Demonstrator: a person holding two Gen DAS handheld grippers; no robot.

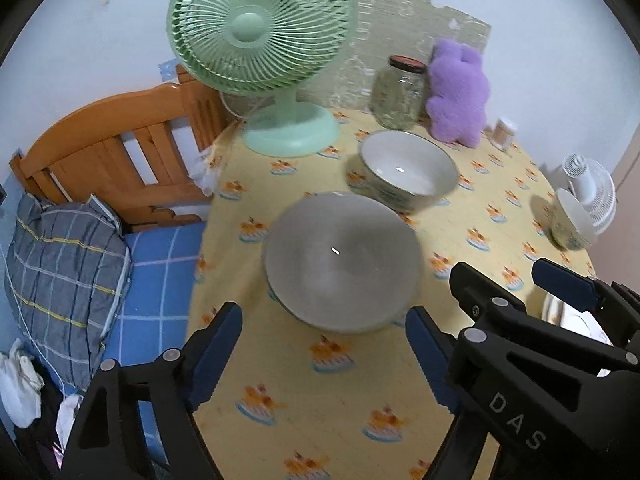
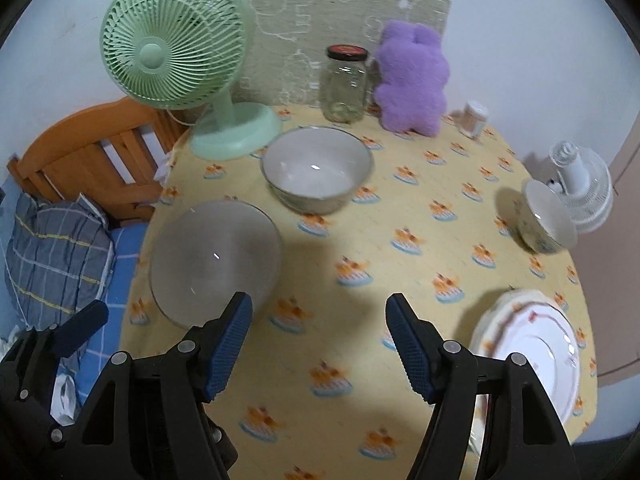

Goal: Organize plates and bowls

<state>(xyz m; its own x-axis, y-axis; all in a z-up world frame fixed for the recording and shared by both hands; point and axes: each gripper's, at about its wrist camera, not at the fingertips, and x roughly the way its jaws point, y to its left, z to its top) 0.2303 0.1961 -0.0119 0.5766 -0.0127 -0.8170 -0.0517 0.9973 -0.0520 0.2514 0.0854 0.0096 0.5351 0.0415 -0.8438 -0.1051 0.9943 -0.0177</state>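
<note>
A: Start at the tools. What are the two grippers doing?

B: Both stand open with nothing between the pads. The left gripper [image 1: 324, 356] hangs over the yellow tablecloth [image 1: 352, 408], and the right gripper [image 2: 320, 344] is close at its side, also empty.

A: And what lies ahead of them?

B: The grey bowl [image 1: 344, 260] sits straight ahead of the left gripper, just beyond its fingertips, near the table edge on the bed side. In the right wrist view the same grey bowl [image 2: 216, 260] lies ahead and off to the left.

A: So the left hand is nearer?

B: I judge so. Its jaws line up with the near rim. The white bowl [image 1: 408, 168] stands further back, apart from the grey one, towards the green fan [image 1: 260, 40]. A small patterned bowl [image 2: 548, 220] is far right, and the stacked plates [image 2: 532, 352] lie just right of the right gripper.

A: Then plates for the right hand?

B: Probably, judging by nearness.
</note>
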